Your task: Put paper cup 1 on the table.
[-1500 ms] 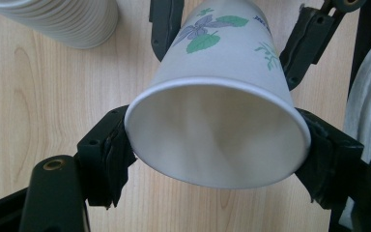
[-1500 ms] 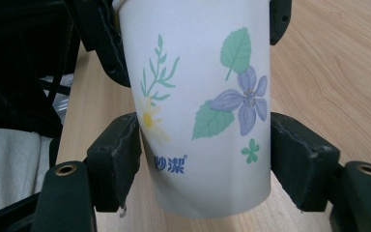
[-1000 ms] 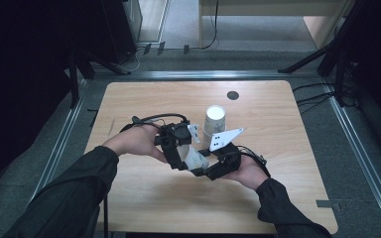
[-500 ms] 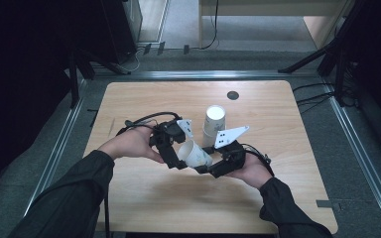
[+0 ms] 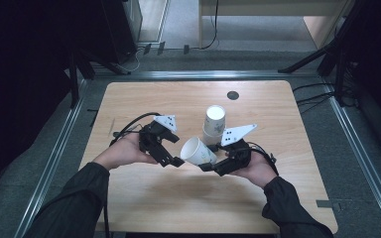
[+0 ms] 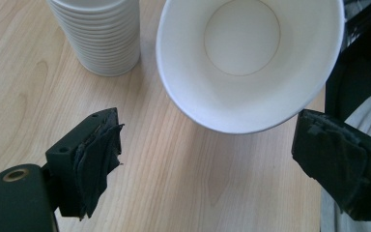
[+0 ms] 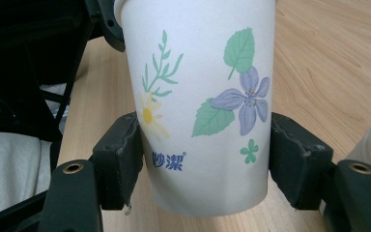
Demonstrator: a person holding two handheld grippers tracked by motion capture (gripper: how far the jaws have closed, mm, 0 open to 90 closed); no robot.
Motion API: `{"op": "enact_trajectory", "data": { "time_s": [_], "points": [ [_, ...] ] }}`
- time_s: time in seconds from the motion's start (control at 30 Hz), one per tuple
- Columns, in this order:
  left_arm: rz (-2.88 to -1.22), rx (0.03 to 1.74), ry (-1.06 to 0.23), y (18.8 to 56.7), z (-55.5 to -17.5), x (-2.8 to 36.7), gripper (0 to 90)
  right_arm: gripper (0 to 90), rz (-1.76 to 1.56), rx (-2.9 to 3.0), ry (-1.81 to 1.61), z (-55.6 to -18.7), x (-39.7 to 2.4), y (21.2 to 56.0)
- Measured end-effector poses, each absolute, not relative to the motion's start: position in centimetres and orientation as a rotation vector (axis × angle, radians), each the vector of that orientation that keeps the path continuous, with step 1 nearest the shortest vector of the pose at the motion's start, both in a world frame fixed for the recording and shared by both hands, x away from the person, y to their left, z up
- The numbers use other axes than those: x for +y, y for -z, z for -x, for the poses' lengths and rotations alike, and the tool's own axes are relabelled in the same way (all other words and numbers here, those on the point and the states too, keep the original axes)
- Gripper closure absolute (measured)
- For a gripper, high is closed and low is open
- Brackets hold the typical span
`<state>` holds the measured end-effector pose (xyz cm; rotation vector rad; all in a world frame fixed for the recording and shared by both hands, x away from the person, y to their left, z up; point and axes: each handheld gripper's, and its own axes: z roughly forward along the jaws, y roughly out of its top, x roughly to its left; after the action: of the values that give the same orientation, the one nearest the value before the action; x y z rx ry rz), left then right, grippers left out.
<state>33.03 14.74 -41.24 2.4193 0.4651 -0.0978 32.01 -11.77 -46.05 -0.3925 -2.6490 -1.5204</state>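
cup (image 5: 198, 151) between grippers, stack (image 5: 214, 124) behind

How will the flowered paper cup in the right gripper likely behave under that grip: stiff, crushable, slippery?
The paper cup looks thin-walled and empty, so probably very light and easily dented. The right gripper clamps it near its base, likely its stiffest part. Its smooth tapered wall might slip if the grip loosened.

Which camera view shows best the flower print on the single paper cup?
The right gripper view: the cup faces the camera, flowers, leaves and blue text clear, right claw clamped on its sides. The left gripper view shows its white inside; the high view shows it small, tilted.
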Motion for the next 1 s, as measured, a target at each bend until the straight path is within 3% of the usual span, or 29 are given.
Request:
{"op": "enact_trajectory", "data": {
  "time_s": [1.0],
  "points": [
    [-2.075, 0.591, 0.135, 44.6, -31.4, 15.3, 11.4, 33.5, 0.410, -2.629, 1.530, -32.3, -12.4, 46.3]
  ]
}}
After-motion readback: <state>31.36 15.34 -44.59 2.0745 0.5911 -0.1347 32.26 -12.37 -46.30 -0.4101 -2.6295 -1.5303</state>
